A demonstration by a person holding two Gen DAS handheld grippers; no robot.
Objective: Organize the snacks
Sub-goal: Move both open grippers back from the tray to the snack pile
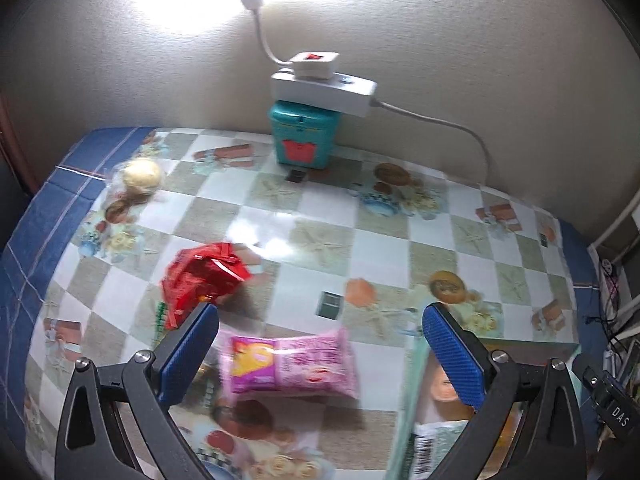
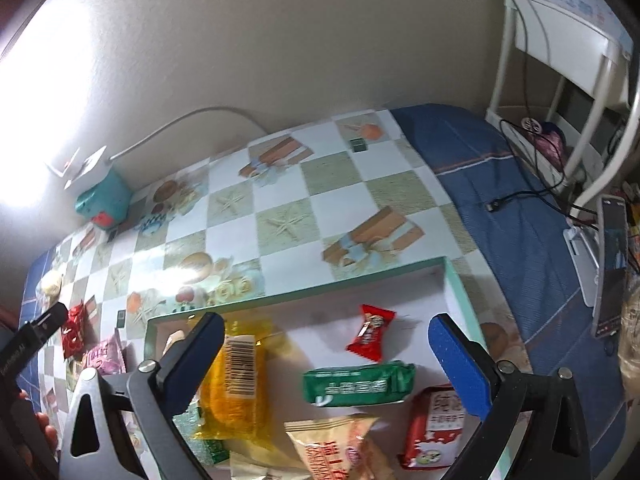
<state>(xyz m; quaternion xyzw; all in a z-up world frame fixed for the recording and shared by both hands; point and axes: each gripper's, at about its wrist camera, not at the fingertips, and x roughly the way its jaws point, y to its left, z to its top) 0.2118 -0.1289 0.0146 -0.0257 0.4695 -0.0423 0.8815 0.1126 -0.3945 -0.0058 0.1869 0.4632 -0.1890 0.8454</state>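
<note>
Right wrist view: fingers [image 2: 192, 364] hide yellow packet's [image 2: 234, 392] edge.

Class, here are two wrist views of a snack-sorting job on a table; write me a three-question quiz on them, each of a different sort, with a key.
1. True or false: the pink plastic snack packet already lies inside the shallow green-rimmed white box.
2. Which lies nearest the box's far right corner? A. small red twist-wrapped candy B. flat green packet C. yellow packet with a barcode
3. Fill in: the left gripper and right gripper are both ____.

Key: 1 false, it lies on the checked tablecloth. 2 A. 3 open, holding nothing.
</note>
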